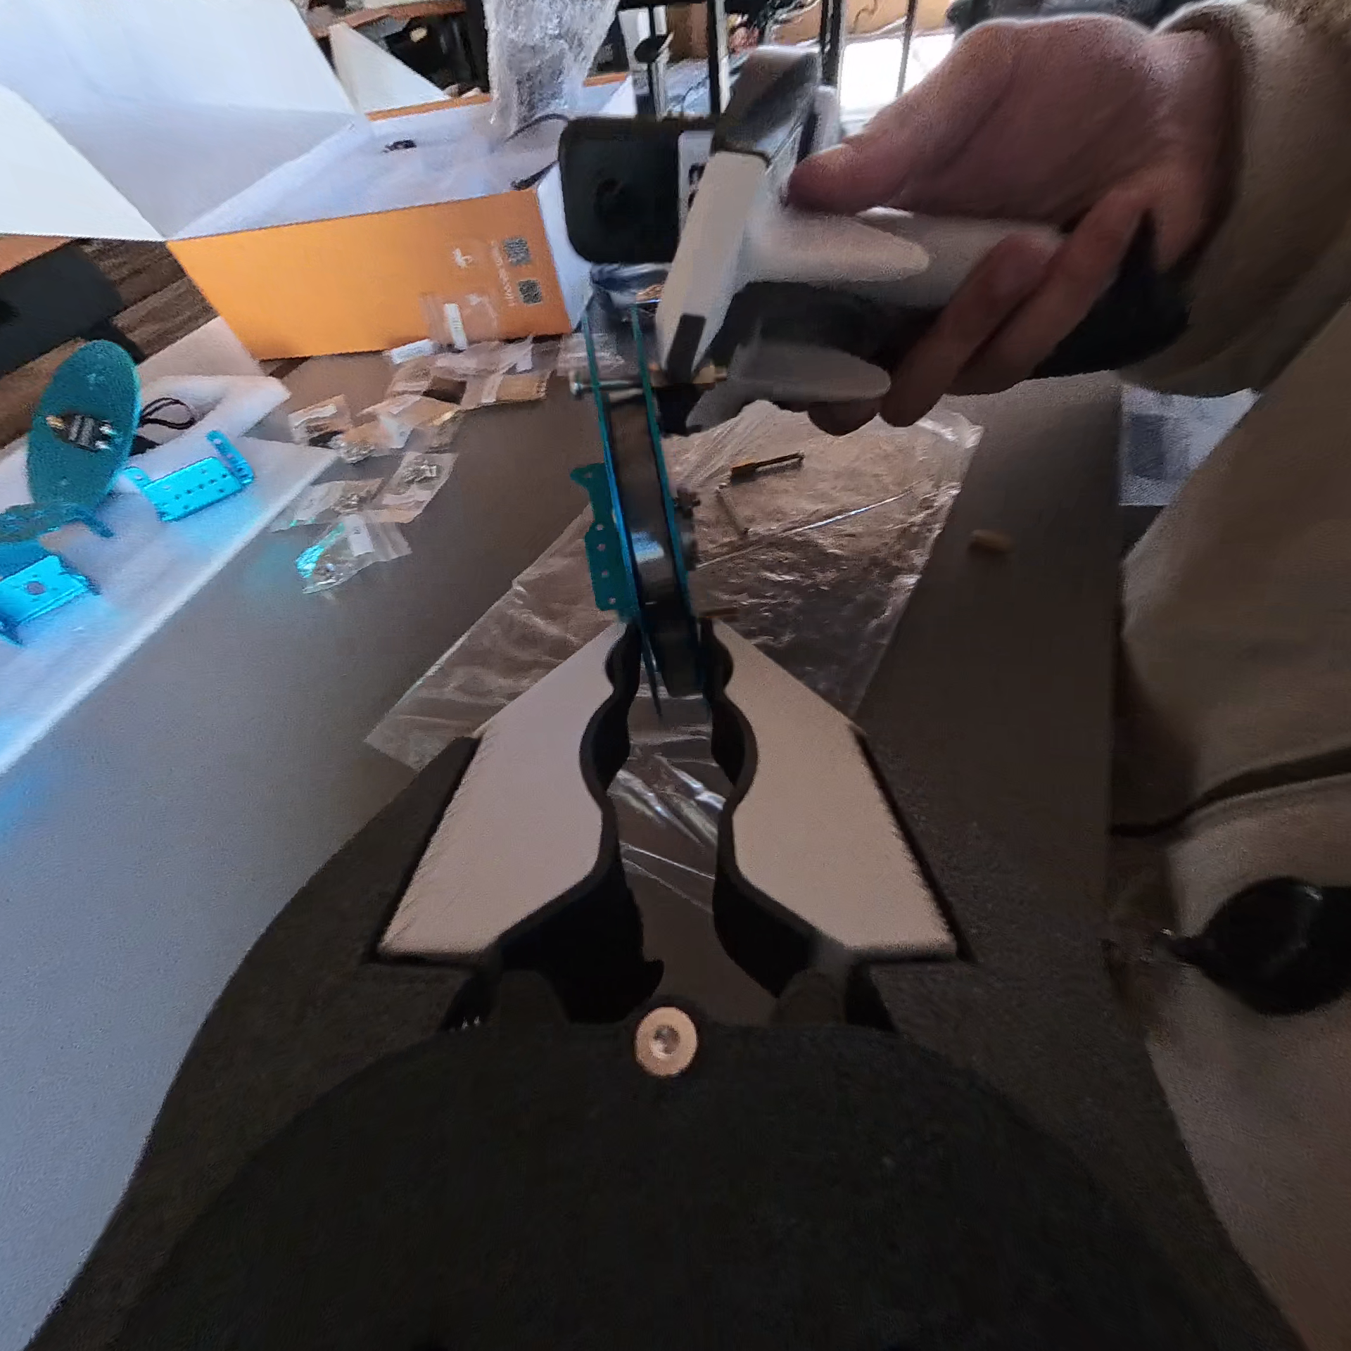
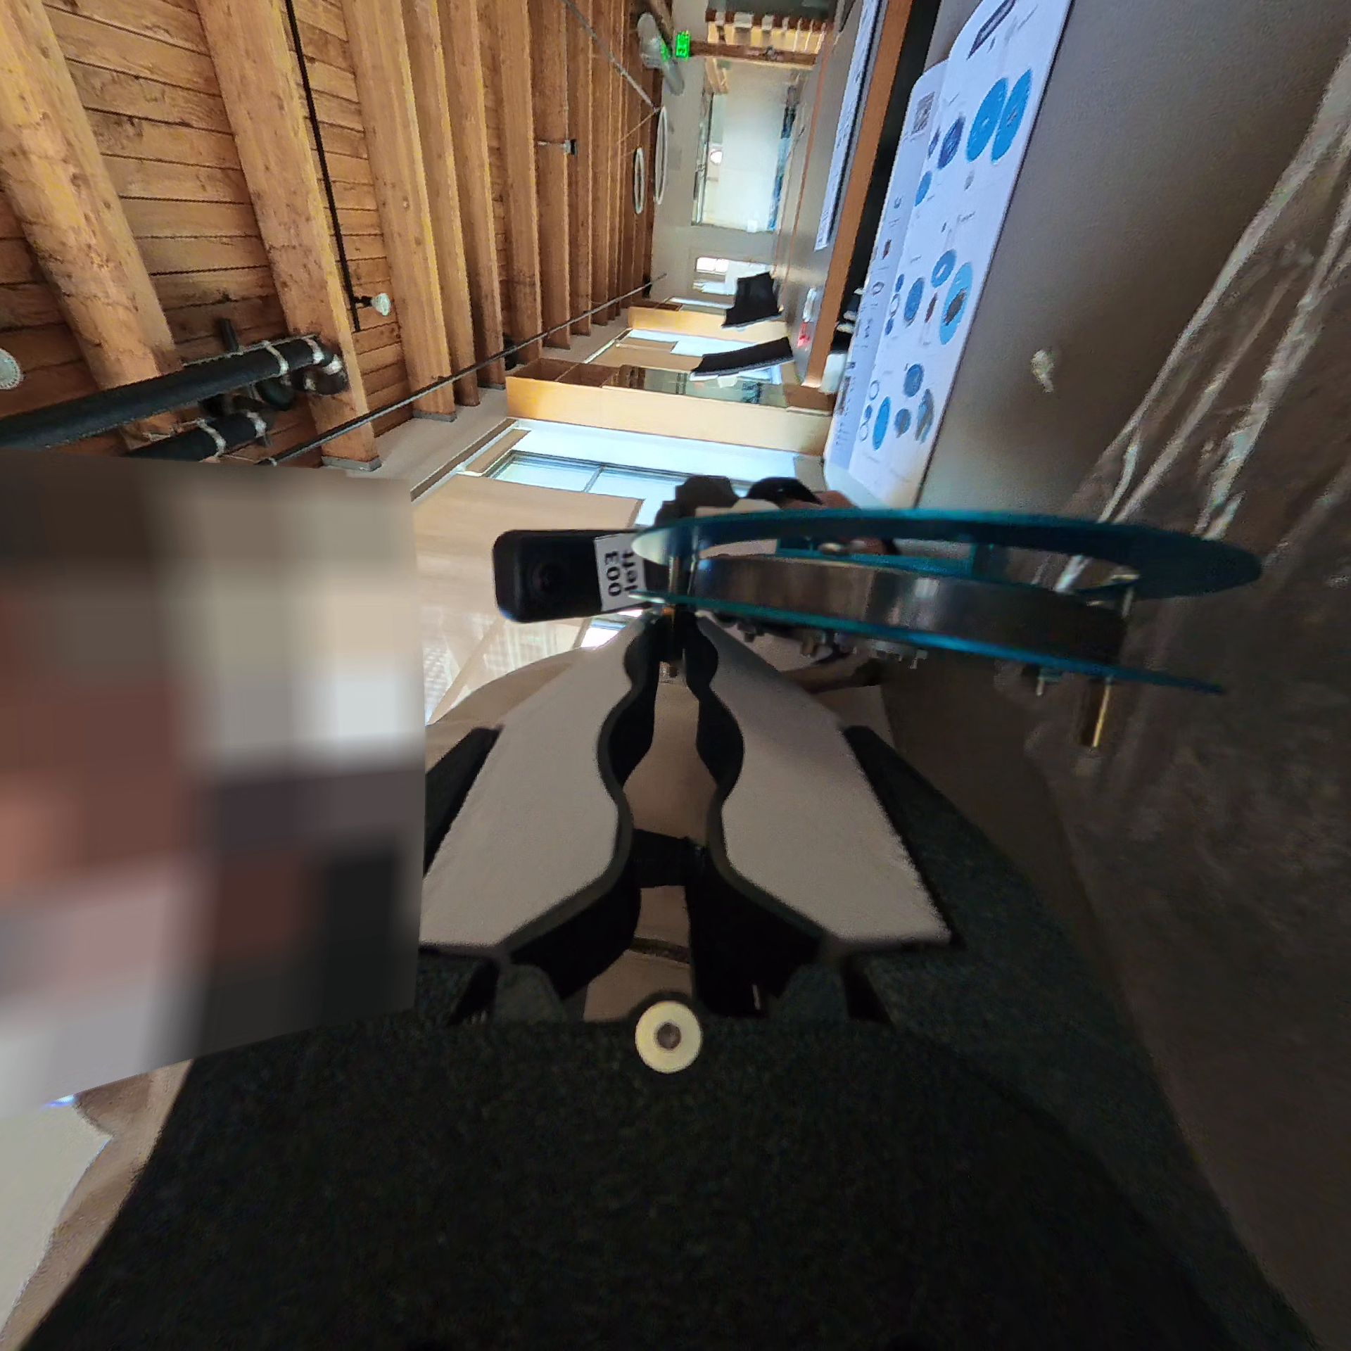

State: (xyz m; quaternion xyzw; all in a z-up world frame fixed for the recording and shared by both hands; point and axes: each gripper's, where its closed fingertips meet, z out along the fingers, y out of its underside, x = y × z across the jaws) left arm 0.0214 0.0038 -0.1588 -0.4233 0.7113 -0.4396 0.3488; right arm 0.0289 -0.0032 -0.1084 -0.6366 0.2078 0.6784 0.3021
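My left gripper (image 1: 669,672) is shut on the lower rim of a disc assembly (image 1: 651,526): two thin teal plates with a black ring between them, seen edge-on and held above the table. A perforated teal bracket (image 1: 603,541) is fixed to its left face. My right gripper (image 1: 691,369), held by a hand (image 1: 1023,146), pinches a brass standoff (image 1: 713,374) at the assembly's top edge. In the right wrist view, turned on its side, my right gripper (image 2: 672,658) is shut on that small standoff at the rim of the assembly (image 2: 914,592). The left gripper's camera (image 2: 548,577) shows behind.
A clear plastic sheet (image 1: 804,541) lies on the grey table (image 1: 292,658), with loose brass standoffs (image 1: 767,462) on it. Small bags of parts (image 1: 365,468), an orange box (image 1: 365,278), and teal and blue parts (image 1: 80,431) on white foam lie left. A printed sheet (image 2: 943,256) lies beyond. Across from one pair of fingers to the other is roughly 5 cm.
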